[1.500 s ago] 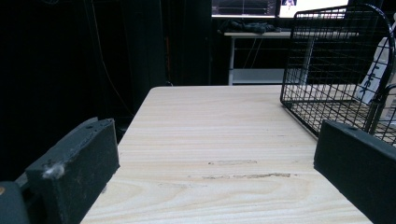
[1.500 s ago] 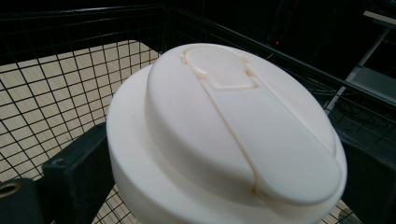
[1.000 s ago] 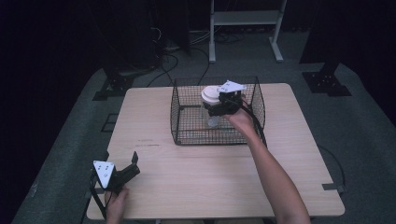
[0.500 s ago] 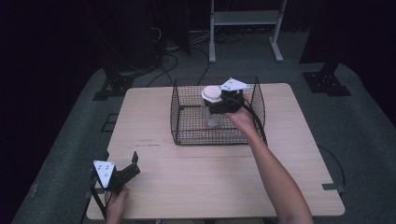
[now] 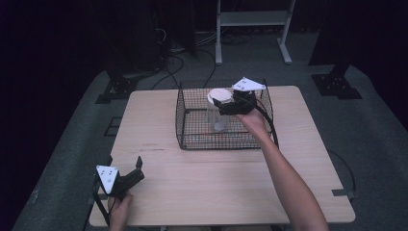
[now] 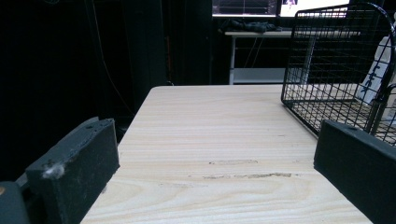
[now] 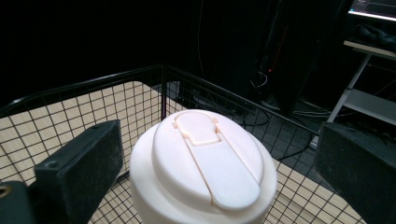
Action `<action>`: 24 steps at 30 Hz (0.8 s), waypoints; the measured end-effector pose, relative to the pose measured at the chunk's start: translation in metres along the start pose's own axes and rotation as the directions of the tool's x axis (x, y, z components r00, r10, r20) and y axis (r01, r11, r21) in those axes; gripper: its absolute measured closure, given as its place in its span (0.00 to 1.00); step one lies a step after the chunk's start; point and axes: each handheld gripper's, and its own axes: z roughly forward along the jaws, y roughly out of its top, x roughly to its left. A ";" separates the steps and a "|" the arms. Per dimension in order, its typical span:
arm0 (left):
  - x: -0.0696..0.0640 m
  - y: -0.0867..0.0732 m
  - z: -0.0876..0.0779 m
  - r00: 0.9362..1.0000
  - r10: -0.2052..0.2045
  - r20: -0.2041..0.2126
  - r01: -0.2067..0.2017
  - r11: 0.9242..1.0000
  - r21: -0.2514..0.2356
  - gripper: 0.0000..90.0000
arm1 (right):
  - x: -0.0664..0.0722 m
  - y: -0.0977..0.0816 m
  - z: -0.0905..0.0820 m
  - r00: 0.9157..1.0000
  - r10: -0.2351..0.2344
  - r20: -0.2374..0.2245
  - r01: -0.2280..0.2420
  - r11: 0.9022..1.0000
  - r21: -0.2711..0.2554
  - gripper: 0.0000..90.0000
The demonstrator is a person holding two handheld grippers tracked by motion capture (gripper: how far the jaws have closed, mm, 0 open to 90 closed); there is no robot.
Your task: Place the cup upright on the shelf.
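We see the table [image 5: 216,178] across the middle of the high view, with the black wire basket [image 5: 192,130] in its upper centre. Inside the basket stands a clear jar [image 5: 219,120] with a white lid [image 7: 205,163], upright. Our right gripper [image 5: 226,103] sits at the lid, jaws apart on either side of it without touching. Our left gripper [image 5: 137,174], lower left of the frame, rests wide open above bare wood
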 end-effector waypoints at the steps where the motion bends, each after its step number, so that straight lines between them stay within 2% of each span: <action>1: 0.000 0.000 0.000 1.000 0.001 0.003 -0.001 1.000 -0.001 0.00 | 0.000 0.001 -0.003 1.000 -0.001 0.002 0.001 1.000 -0.003 0.01; 6: 0.000 0.000 -0.001 1.000 0.001 0.003 -0.001 1.000 -0.001 0.00 | -0.002 0.003 -0.015 1.000 0.006 0.005 -0.006 1.000 -0.027 0.01; 12: 0.000 0.000 -0.001 1.000 0.004 0.005 -0.004 1.000 -0.002 0.00 | -0.004 0.000 -0.024 1.000 0.012 0.008 -0.012 1.000 -0.021 0.01; 22: -0.001 0.000 -0.001 1.000 0.007 0.005 -0.007 1.000 -0.002 0.00 | -0.005 0.000 -0.045 1.000 -0.018 0.007 0.019 1.000 -0.019 0.01; 24: -0.001 0.000 -0.001 1.000 0.010 0.006 -0.010 1.000 -0.001 0.00 | -0.005 -0.001 -0.054 1.000 -0.019 0.006 0.020 1.000 -0.021 0.01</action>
